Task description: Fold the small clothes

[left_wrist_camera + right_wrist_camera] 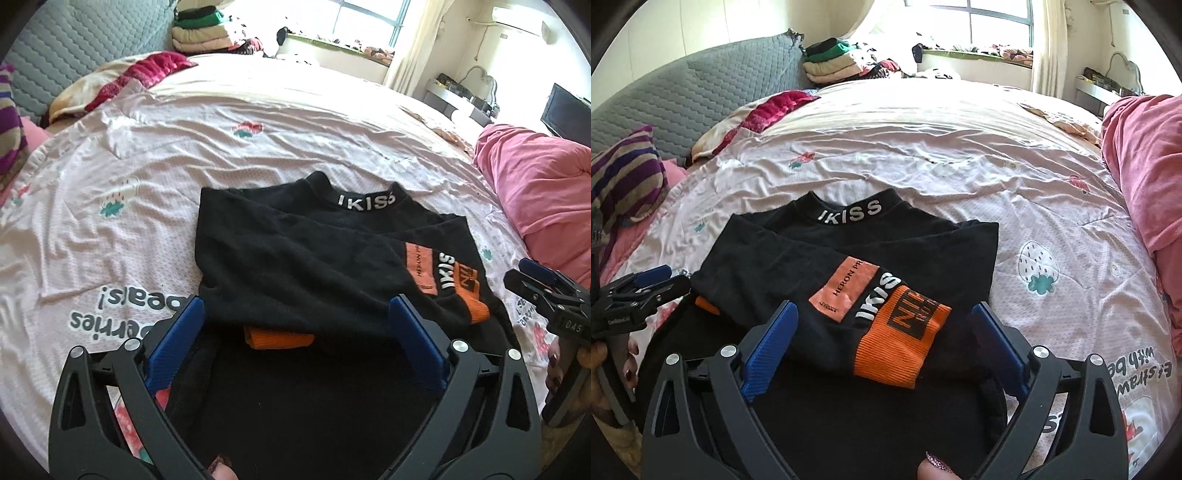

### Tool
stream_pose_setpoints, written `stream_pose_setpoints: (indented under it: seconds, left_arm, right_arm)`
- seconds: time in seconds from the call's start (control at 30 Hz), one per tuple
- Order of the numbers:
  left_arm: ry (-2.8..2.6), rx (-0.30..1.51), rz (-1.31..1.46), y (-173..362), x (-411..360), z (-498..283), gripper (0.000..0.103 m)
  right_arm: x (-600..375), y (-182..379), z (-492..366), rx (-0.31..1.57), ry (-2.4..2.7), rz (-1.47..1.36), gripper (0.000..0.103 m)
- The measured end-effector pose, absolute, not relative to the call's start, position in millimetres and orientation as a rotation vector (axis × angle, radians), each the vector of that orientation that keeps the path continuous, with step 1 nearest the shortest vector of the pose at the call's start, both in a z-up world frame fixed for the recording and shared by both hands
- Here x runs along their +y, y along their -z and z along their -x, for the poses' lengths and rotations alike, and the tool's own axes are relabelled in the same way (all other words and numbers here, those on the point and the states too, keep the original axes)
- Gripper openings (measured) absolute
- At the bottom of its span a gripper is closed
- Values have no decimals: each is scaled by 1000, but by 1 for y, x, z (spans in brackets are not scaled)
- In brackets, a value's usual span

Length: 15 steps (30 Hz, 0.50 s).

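black IKISS top (pixel 295 251) sleeves folded in, lying on the bedsheet (pixel 129 229) near its front edge | left gripper (pixel 295 317) and right gripper (pixel 886 325) both spread wide, holding nothing | soft, light, floppy knit I'd guess, so pinch the bottom hem corners

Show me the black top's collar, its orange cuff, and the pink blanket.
collar (pixel 849 214): right wrist view, on the white lettering.
orange cuff (pixel 897 350): right wrist view, ribbed middle.
pink blanket (pixel 535 192): left wrist view, upper fold.
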State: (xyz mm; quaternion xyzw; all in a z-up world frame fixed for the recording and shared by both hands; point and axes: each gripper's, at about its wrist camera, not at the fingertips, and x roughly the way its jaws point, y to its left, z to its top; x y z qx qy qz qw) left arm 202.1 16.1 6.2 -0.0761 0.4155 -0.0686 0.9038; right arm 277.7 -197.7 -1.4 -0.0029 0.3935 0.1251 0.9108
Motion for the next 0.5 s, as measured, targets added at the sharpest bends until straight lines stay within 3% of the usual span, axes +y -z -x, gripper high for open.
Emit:
stream_pose_setpoints:
  seconds: [0.5]
  left_arm:
    - [154,800,108,-33,2,-170,94]
  right_arm:
    - [-192,-18,-252,765,-284,11,95]
